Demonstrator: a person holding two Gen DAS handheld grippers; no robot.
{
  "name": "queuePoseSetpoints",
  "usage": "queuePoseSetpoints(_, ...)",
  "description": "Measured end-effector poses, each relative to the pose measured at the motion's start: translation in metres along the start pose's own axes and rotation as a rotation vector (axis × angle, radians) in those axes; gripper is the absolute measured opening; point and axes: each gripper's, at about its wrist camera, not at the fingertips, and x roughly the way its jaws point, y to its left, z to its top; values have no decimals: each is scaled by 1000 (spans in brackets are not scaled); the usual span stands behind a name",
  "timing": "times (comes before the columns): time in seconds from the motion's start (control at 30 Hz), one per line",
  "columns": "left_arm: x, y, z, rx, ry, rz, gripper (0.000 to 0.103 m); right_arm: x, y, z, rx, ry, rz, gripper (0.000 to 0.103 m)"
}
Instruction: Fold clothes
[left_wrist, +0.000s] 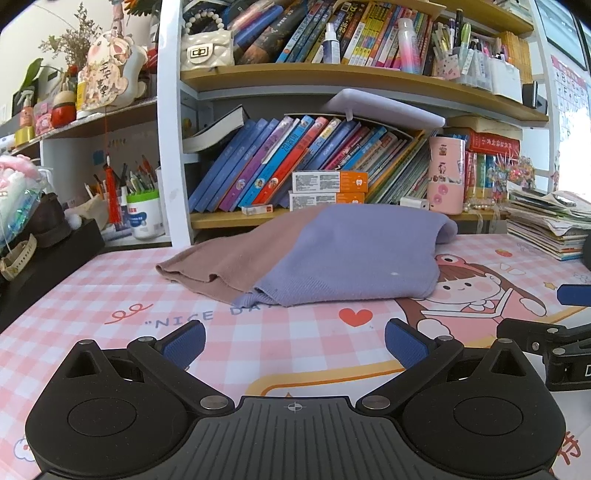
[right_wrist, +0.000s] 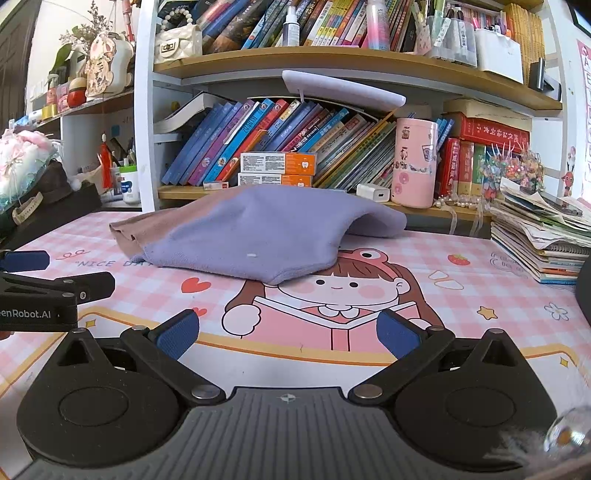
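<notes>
— Two garments or one? I see a soft knitted cloth, lilac on top and dusty pink beneath (left_wrist: 332, 254), already bundled on the pink checked cartoon desk mat (left_wrist: 92, 295).

— Where are your tongs?

— My left gripper (left_wrist: 294, 345) and right gripper (right_wrist: 288, 334) both stand apart, empty, short of the cloth's near hem. I would pinch two hem corners together, low and level.
</notes>
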Motion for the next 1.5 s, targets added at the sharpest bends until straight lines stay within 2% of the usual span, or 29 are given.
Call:
queuePoseSetpoints(0.83,-3,1,-1,-13,-18,10,103,1,2,0,-14,-2,-13,103)
queuePoseSetpoints(1.0,-7,-5,-1,26,-44,-14,103,-1,-1,-1,0,-8,-6,103)
queuePoseSetpoints(1.17,-7,-12,0,66,-46,-4,103,-3,-2,-1,12,-23,-14,103)
queuePoseSetpoints(1.5,-9,-11,-1,57,-54,4,103,-2,0,-1,-2,-10,-13,103)
